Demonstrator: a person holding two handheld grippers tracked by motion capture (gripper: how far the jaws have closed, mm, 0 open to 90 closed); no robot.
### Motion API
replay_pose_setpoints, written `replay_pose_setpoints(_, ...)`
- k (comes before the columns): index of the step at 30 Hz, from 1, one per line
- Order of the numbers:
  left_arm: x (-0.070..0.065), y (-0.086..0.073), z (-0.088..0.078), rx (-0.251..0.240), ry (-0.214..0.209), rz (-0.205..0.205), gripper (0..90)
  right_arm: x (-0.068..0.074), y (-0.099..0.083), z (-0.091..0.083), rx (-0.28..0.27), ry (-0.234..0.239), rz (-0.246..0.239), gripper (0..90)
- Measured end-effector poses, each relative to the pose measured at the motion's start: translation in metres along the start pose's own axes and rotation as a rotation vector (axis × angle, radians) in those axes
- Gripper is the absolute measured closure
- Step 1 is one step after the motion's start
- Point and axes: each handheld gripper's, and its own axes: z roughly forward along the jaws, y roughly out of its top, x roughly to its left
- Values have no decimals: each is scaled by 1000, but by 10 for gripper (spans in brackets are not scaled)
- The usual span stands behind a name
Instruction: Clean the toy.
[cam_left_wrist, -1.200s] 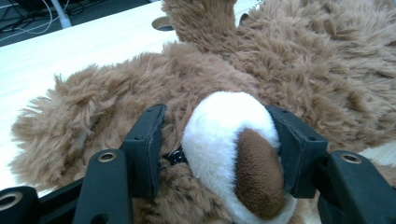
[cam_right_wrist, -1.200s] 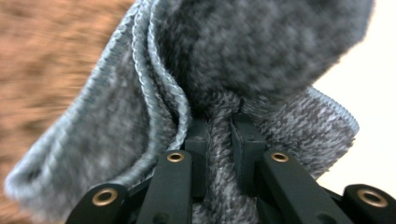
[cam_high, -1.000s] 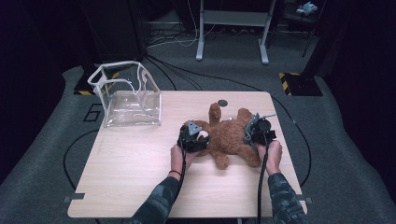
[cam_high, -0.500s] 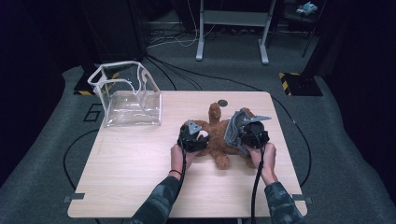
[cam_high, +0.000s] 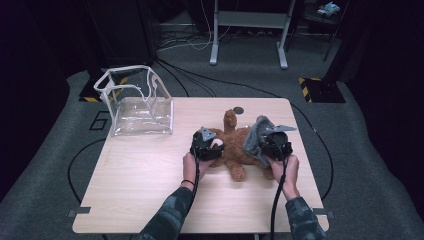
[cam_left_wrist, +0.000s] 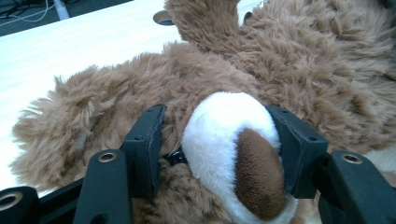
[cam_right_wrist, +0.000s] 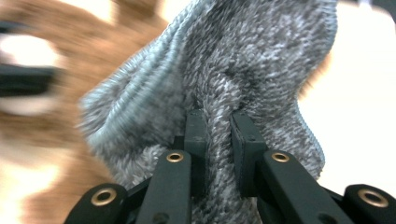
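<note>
Raised since before, right hand-held gripper (cam_high: 265, 142) pinches grey cloth (cam_high: 254, 136).

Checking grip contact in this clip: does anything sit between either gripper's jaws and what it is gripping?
Nothing visible does. The left gripper has its jaws directly around the teddy bear at its white muzzle, and the right gripper pinches the grey knit cloth directly.

clear bag (cam_high: 134, 107) at far left corner, bare tabletop (cam_high: 140, 185) nearer

Left gripper (cam_high: 206, 145) jaws half apart, clamping; right gripper (cam_high: 264, 142) pinched nearly closed, forearms parallel
</note>
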Motion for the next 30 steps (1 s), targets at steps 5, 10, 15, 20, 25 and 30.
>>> replay_pose_setpoints(5, 1, 1, 1, 5, 1, -5, 414, 52, 13, 4, -36, 80, -117, 786)
replay_pose_setpoints(10, 3, 2, 1, 13, -7, -3, 414, 75, 8, 33, 24, 81, -150, 787)
replay_pose_setpoints(15, 5, 1, 1, 4, -24, -17, 414, 54, -2, 25, 7, 78, -109, 795)
replay_pose_setpoints(20, 5, 1, 2, -1, -25, -21, 414, 18, -20, 16, 6, 18, -30, 795)
replay_pose_setpoints(25, 5, 2, 3, 5, -25, -17, 414, -7, -30, 11, 31, -21, 30, 791)
replay_pose_setpoints(30, 5, 2, 3, 6, -22, -18, 414, 11, -24, 0, -15, -12, -32, 787)
